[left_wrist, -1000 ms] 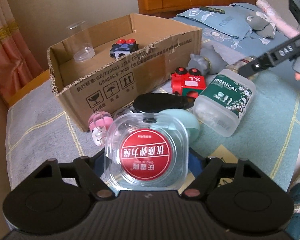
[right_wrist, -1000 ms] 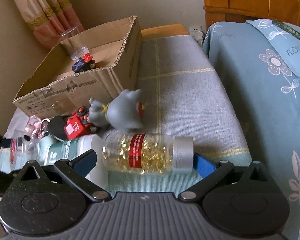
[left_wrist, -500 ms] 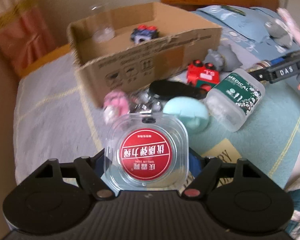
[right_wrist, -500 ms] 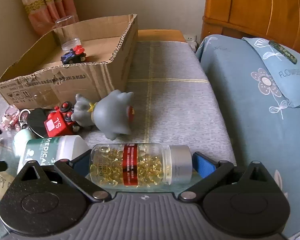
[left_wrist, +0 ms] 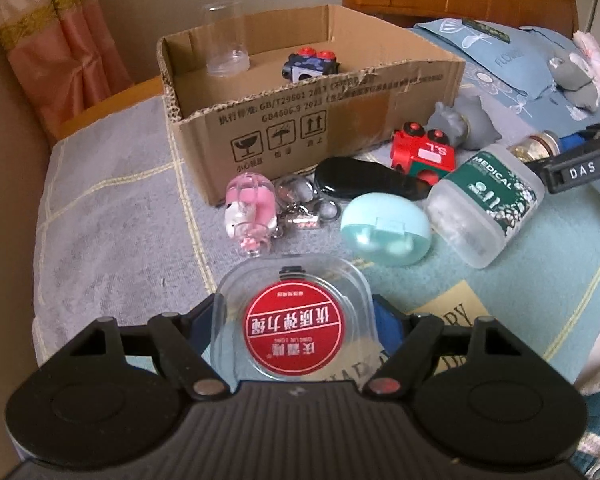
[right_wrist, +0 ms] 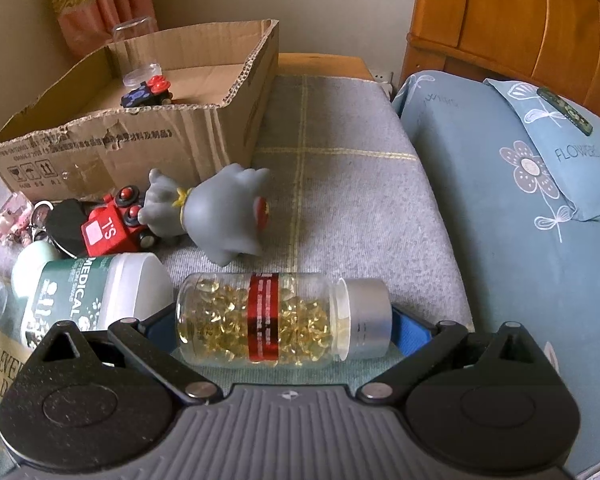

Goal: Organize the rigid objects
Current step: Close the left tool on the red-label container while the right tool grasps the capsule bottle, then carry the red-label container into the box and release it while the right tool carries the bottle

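On the bed, both claws carry loads; left claw [left_wrist: 296, 330] pinches a clear case [left_wrist: 294, 320] with a round red label, blue pads pressed to its sides, the case held flat just above the blanket [left_wrist: 112, 232]; right claw [right_wrist: 282, 322] pinches a capsule bottle [right_wrist: 280, 318] lying crosswise, one pad on its base, the other on its silver cap, yellow capsules inside, red band round the middle.

Ahead in the left view: cardboard box [left_wrist: 300, 136], open top, holding a clear jar [left_wrist: 226, 44] upright at the back and a small dark toy car [left_wrist: 310, 65]; in front of the box a pink charm [left_wrist: 250, 212], keyrings [left_wrist: 304, 208] just beside it, a black oval case [left_wrist: 364, 178], a mint case [left_wrist: 386, 230], a red toy train [left_wrist: 424, 158], a grey figure [left_wrist: 464, 122] behind the train, a Medical bottle [left_wrist: 488, 204] on its side; the capsule bottle's end shows at the far right, touching the Medical bottle's end.

Right view: grey figure on its side, touching the train; pillow [right_wrist: 552, 136] and wooden headboard [right_wrist: 520, 24] to the right.
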A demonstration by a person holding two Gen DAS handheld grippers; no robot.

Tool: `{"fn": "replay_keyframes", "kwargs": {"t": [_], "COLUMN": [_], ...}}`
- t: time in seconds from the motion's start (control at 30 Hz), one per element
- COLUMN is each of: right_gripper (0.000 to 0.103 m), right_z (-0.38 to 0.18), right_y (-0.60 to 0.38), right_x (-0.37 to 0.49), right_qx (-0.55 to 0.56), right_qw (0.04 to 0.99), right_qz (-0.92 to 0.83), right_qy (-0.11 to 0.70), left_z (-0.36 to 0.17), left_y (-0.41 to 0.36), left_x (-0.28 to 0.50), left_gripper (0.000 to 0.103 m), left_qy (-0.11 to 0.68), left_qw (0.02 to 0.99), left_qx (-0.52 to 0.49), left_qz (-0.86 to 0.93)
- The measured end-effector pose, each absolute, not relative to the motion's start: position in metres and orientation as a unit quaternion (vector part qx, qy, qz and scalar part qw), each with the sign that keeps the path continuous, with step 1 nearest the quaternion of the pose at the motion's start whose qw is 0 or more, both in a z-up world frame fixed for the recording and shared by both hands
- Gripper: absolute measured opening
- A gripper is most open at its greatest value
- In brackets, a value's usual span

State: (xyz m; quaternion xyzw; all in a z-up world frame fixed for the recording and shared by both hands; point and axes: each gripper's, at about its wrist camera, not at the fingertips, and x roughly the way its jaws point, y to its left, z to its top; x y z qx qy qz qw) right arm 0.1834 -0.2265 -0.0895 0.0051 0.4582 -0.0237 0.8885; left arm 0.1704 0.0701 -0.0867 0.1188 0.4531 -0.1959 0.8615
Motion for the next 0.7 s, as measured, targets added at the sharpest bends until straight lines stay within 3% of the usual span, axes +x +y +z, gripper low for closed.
{"fn": "replay_keyframes", "kwargs": {"t": [0.53, 0.7], "right_gripper": [0.103, 0.096], "right_z": [-0.0865, -0.0864], "right_y": [-0.2182, -0.217], "right_x": [0.1817, 0.1801], "right_qx": [-0.013, -0.016], "right_qw": [0.882, 0.882], "right_qz": [-0.04, -0.032], "right_qy": [0.469, 0.47], "left_z": [-0.0857, -0.0874], "left_y": [0.0723, 0.0734], "left_x": [0.1693, 0.1715], "left_gripper": [0.078, 0.074], "left_qy": [0.451, 0.46], "left_qw": [0.867, 0.865], "left_qx": [0.1, 0.093], "left_qz": [-0.186, -0.178]}}
